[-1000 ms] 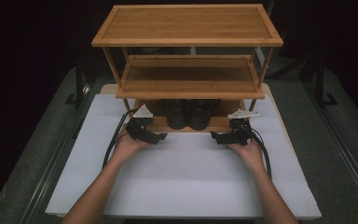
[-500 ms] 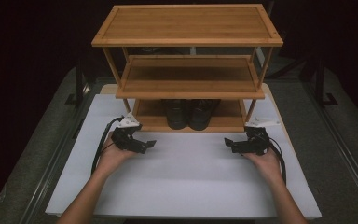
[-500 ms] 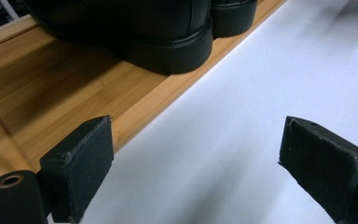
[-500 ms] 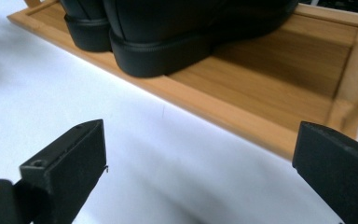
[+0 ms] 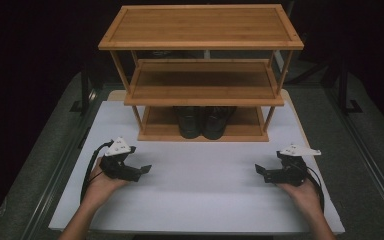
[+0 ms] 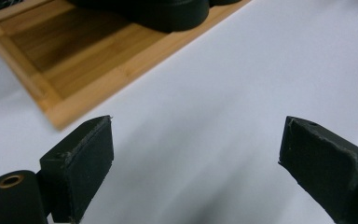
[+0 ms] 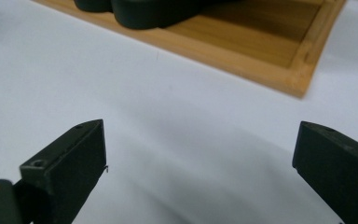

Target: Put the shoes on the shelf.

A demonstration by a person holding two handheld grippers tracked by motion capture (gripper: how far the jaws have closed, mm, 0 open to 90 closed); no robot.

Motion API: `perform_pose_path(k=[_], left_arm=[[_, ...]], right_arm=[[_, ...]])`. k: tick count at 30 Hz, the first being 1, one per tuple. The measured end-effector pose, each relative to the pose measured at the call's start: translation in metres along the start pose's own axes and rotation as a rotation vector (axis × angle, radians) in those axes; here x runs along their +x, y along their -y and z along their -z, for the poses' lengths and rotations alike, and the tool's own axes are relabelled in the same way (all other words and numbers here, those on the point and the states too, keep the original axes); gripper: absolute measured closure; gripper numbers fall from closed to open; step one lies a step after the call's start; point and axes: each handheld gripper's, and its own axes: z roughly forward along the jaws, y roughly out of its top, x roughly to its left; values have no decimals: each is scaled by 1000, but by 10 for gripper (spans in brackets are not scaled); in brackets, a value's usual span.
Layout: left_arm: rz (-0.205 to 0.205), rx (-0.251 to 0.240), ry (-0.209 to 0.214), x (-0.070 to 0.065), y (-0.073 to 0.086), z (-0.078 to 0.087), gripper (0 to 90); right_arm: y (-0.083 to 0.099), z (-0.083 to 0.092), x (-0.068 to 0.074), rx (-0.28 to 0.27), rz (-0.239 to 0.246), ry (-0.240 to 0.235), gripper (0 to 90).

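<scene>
Near the table's front edge, the left gripper (image 5: 142, 170) and right gripper (image 5: 261, 171) sit well apart on the white mat (image 5: 205, 190), jaws spread wide and empty. Beyond them, the black shoes (image 5: 203, 121) stand on the rack's (image 5: 200, 45) bottom shelf.

Bright overhead light on the white table (image 5: 200, 200), dark surroundings, soft shadows under the jaws, close-ups slightly blurred.

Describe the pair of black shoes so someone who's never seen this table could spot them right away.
Find the three-tier bamboo rack at the far edge of the white table. On its bottom shelf, in the middle, sit the black shoes, the only dark items on the rack.
</scene>
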Motion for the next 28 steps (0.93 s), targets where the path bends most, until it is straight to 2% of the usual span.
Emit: perform_pose_path(k=[7, 9, 15, 16, 18, 21, 23, 24, 28], left_arm=[[-2, 27, -42, -5, 26, 20, 95], [3, 23, -54, -6, 35, 26, 95], [24, 50, -75, -8, 58, 38, 94], [23, 51, -83, -10, 61, 39, 95], [25, 66, -89, -11, 69, 39, 94], [41, 79, -75, -13, 78, 36, 95], [40, 104, -71, -13, 79, 34, 93], [34, 103, -74, -13, 79, 34, 93], [52, 106, -61, -11, 79, 33, 93]], right_arm=[[22, 19, 1, 46, 35, 29, 25], [29, 26, 1, 60, 46, 46, 25], [49, 42, -4, 93, 37, 90, 25], [54, 44, -5, 108, 43, 107, 25], [55, 45, -6, 117, 34, 106, 25], [56, 46, -6, 114, 39, 115, 25], [56, 42, -5, 156, 42, 104, 26], [56, 42, -5, 162, 48, 104, 26], [56, 42, -6, 165, 33, 93, 26]])
